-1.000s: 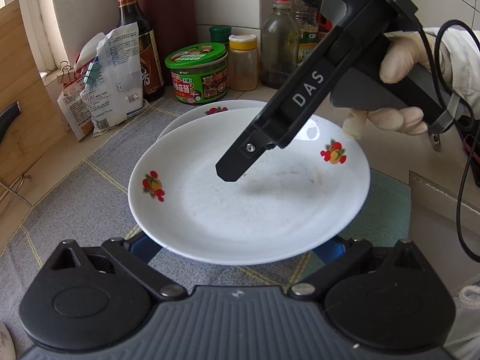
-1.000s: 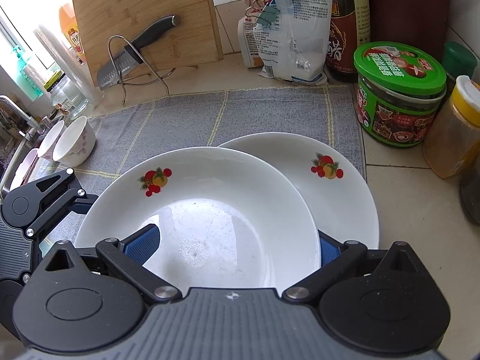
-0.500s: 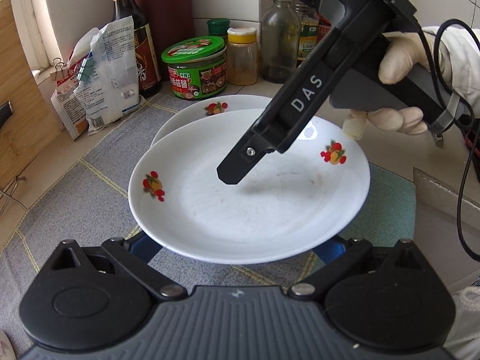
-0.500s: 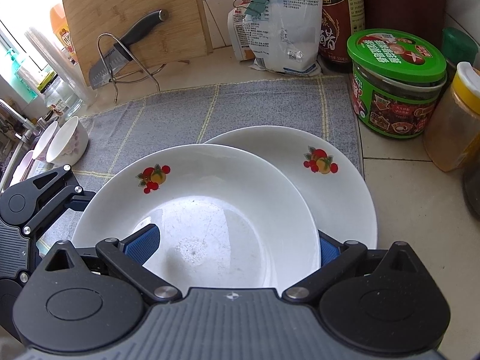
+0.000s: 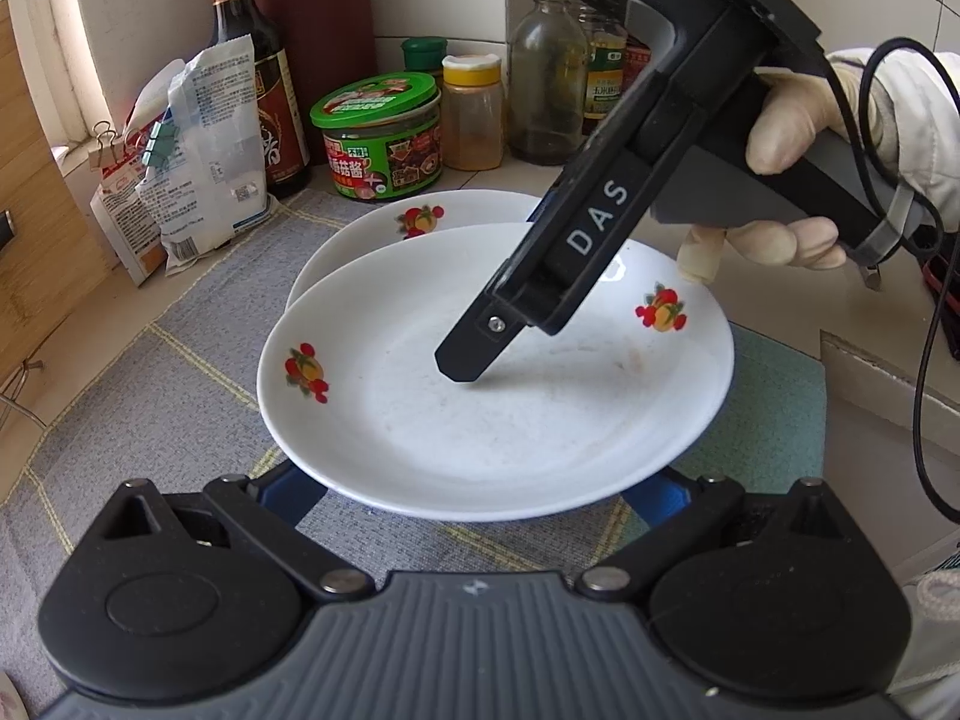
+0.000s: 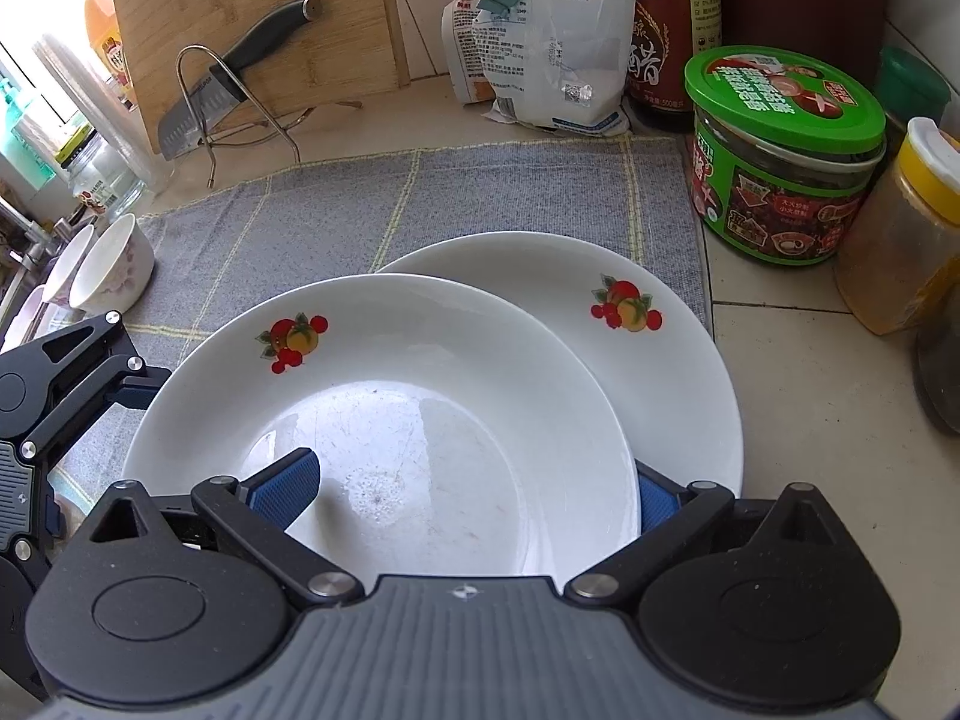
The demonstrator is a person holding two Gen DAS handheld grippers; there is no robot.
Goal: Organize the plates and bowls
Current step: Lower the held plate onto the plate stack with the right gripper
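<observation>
A grey cloth [image 6: 480,204] with yellow lines is spread on the tabletop [image 6: 828,420]. A green-lidded jar [image 6: 780,162] is seen just beside the cloth's far corner, with a yellow-capped jar [image 6: 906,228] next to it. A dark sauce bottle [image 6: 666,36] and a clipped white bag [image 6: 546,42] are stood against the wall. A wooden cutting board [image 6: 240,24] is leaned upright, and a knife [image 6: 234,84] is rested in a wire stand [image 6: 240,114] in front of it. A clear glass bottle with a red cap [image 5: 549,72] is seen behind the jars.
</observation>
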